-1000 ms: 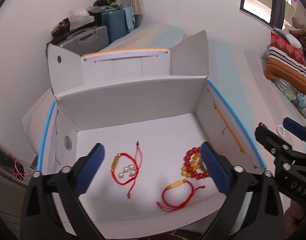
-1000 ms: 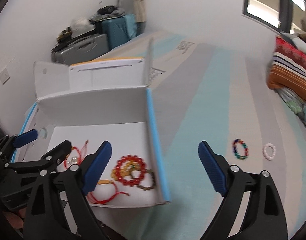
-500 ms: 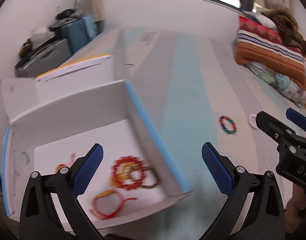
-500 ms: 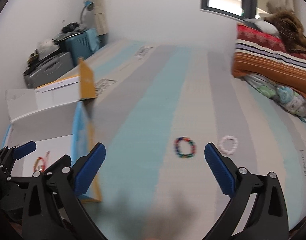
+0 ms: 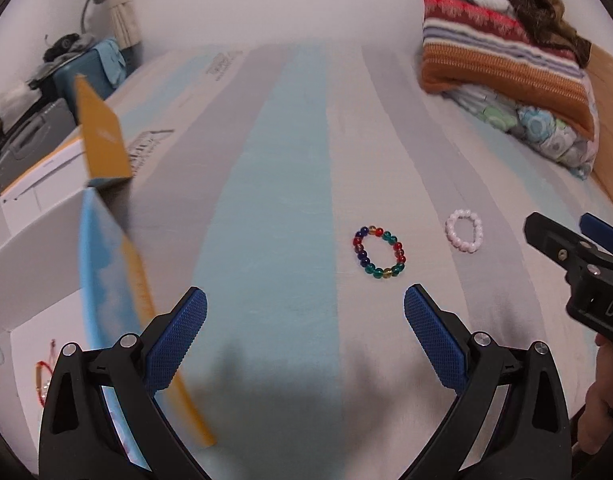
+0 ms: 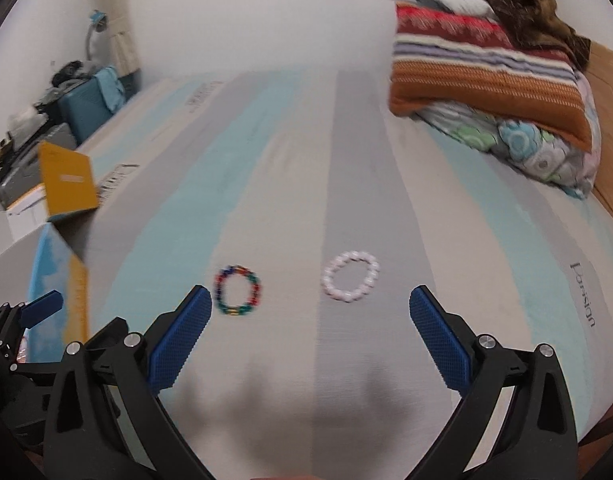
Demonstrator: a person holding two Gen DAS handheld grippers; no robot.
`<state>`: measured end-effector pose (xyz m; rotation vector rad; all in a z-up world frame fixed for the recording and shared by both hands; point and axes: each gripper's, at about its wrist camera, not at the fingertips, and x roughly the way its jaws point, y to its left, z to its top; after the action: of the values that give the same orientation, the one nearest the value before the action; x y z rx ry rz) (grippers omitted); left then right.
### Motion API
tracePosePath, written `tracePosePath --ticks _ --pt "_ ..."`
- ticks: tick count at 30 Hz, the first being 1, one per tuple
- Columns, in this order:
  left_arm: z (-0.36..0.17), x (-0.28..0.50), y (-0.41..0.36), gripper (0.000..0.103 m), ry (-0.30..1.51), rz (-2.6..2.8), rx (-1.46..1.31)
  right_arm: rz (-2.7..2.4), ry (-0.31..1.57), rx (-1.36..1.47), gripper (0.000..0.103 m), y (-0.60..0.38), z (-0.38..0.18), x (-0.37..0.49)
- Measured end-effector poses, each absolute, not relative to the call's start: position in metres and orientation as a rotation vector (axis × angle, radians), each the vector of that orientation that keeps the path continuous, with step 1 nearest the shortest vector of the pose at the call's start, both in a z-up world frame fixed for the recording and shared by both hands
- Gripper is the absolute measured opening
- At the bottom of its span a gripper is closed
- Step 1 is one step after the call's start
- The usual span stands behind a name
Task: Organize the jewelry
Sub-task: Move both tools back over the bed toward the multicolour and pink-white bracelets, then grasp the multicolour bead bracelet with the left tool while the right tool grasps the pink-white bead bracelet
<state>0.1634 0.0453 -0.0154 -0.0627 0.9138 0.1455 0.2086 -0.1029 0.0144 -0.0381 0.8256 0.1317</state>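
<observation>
Both claws, left claw (image 5: 305, 334) and right claw (image 6: 310, 334), tilted down over the bed (image 6: 446, 216), jaws spread wide and empty. Ahead lay the multicoloured bracelet (image 5: 379, 253) and the white bracelet (image 6: 350, 282), untouched.

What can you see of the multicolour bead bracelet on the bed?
The multicolour bead bracelet is a closed loop of small round glossy beads, glass-like, in blue, red, green and amber. It lies flat on a pale stripe of the striped bedsheet, untouched. The pink-white bead bracelet lies apart from it to its right. It sits outside the box, ahead of the open left gripper; in the right wrist view it lies just beyond the left finger of the right gripper.
</observation>
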Motion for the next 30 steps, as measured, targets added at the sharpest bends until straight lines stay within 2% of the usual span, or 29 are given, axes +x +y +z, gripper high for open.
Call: tracePosePath --ticks 17,21,28,30 --pt "-0.110 0.266 0.044 0.097 1.046 0.105 -0.091 0.092 1.000 0.024 0.094 -0.135 -0.081 0.309" --pt "-0.120 0.273 0.044 0.097 1.054 0.100 -0.085 0.077 1.005 0.033 0.090 -0.139 -0.090 0.316" --pt "-0.128 0.277 0.038 0.097 1.024 0.122 -0.038 0.068 1.057 0.034 0.069 -0.137 -0.112 0.324" --pt "-0.129 0.277 0.038 0.097 1.018 0.124 -0.033 0.059 1.054 0.032 0.067 -0.135 -0.114 0.324"
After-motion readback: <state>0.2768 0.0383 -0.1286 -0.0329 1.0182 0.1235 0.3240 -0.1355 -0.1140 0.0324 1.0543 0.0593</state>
